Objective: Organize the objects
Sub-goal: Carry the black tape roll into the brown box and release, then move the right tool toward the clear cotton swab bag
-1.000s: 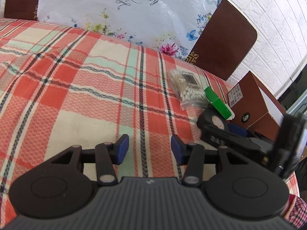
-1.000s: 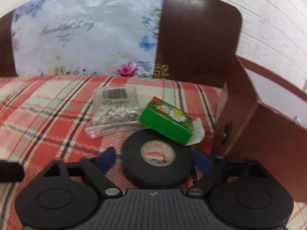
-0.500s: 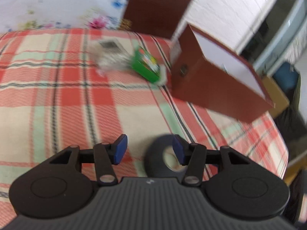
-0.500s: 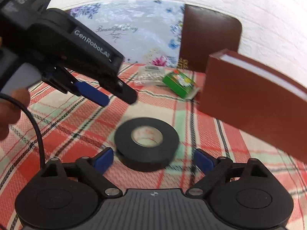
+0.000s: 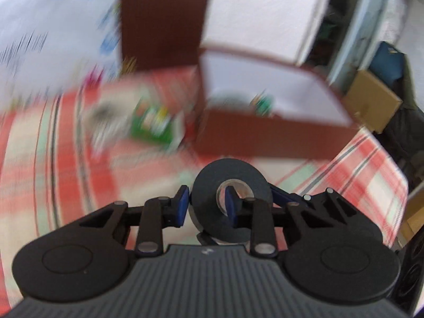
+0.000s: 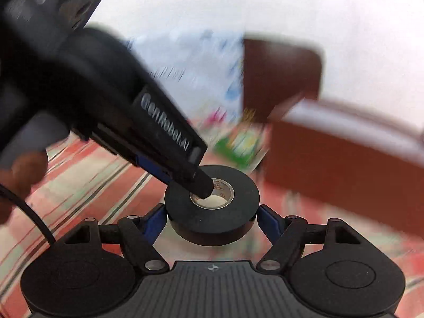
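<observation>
A black roll of tape (image 6: 212,206) is held off the checked cloth between both grippers. My right gripper (image 6: 212,218) is shut on its outer rim from both sides. My left gripper (image 5: 206,206) grips one wall of the roll (image 5: 209,198), one finger outside and one inside the core hole; its finger reaches into the hole in the right wrist view (image 6: 201,188). A brown open box (image 5: 265,137) with a white inside stands just beyond. A green carton (image 5: 152,122) and a bag of cotton swabs (image 5: 106,122) lie left of the box, blurred.
A brown headboard (image 5: 161,26) and a flowered white pillow (image 5: 53,31) are at the back. A cardboard box (image 5: 373,100) and dark clutter stand off the bed's right side. The box holds a round item and a green item (image 5: 262,103).
Both grippers closed on the tape roll and lifted it off the cloth. The left gripper swung right toward the box; its finger went into the core hole.
</observation>
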Tool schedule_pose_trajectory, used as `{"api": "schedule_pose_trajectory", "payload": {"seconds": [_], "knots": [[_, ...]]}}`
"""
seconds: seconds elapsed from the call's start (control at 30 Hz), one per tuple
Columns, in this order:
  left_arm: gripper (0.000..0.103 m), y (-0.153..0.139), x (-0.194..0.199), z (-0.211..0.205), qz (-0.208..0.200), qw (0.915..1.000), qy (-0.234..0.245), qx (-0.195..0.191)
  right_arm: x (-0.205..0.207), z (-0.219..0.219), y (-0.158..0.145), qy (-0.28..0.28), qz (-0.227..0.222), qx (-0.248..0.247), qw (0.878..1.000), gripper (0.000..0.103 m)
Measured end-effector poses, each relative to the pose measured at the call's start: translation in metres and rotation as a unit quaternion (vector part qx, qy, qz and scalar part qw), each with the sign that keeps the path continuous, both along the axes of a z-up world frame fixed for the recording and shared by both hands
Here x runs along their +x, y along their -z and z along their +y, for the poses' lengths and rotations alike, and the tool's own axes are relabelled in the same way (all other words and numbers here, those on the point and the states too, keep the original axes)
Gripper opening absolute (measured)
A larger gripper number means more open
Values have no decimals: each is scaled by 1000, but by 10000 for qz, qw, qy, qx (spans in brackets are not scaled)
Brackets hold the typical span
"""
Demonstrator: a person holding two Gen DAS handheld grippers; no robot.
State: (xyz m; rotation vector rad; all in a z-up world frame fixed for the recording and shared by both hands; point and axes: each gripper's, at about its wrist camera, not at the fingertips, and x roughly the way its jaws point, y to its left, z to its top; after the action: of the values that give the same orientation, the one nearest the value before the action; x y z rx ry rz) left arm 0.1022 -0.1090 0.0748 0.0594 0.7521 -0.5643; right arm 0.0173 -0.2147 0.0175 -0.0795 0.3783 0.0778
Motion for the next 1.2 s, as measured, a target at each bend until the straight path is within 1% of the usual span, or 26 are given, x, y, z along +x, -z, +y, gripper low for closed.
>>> {"api": "schedule_pose_trajectory", "payload": {"seconds": [0.1, 0.17, 0.23, 0.3, 0.43, 0.5, 0.57, 0.6, 0.67, 0.77, 0.87, 0.93, 1.0, 1.07, 1.13, 1.2], "knots": [[32, -28, 3, -36, -539, 9978, 390, -26, -4, -19, -20, 396, -688, -244, 9965, 73], [33, -39, 10, -62, -750, 9954, 599, -31, -3, -35, -31, 681, -1034, -437, 9913, 73], [33, -42, 18, -87, -859, 9934, 757, -55, 2, -54, -38, 965, -1223, -561, 9862, 73], [33, -40, 29, -110, -836, 9924, 898, -73, 9, -76, -42, 1212, -1263, -541, 9831, 73], [33, -32, 50, -147, -713, 9918, 1052, -113, 32, -122, -44, 1616, -1099, -372, 9800, 73], [33, -25, 56, -161, -659, 9922, 1058, -43, 41, -140, -39, 1770, -997, -329, 9786, 73], [35, -19, 59, -169, -646, 9937, 907, 85, 54, -152, -33, 1855, -810, -348, 9787, 72], [35, -18, 60, -169, -618, 9948, 807, 121, 60, -155, -30, 1887, -716, -352, 9788, 69], [35, -17, 62, -161, -563, 9961, 678, 21, 59, -160, -27, 2037, -811, -227, 9754, 74], [35, -18, 58, -140, -621, 9972, 403, -53, 49, -155, -25, 2033, -1048, -123, 9734, 72], [35, -20, 56, -117, -564, 9982, 149, -112, 35, -150, -24, 2043, -1153, 96, 9721, 72], [35, -19, 52, -103, -570, 9983, -12, -69, 32, -147, -23, 2007, -1223, 182, 9718, 72], [36, -19, 45, -90, -596, 9981, -151, -43, 27, -140, -24, 1944, -1282, 141, 9724, 72], [38, -18, 39, -76, -564, 9980, -293, -11, 23, -132, -26, 1938, -1349, 89, 9717, 72], [40, -16, 33, -62, -539, 9976, -440, 63, 20, -125, -29, 1858, -1415, 189, 9722, 72], [41, -11, 30, -50, -525, 9968, -584, 178, 11, -108, -34, 1693, -1463, 215, 9744, 72]]}}
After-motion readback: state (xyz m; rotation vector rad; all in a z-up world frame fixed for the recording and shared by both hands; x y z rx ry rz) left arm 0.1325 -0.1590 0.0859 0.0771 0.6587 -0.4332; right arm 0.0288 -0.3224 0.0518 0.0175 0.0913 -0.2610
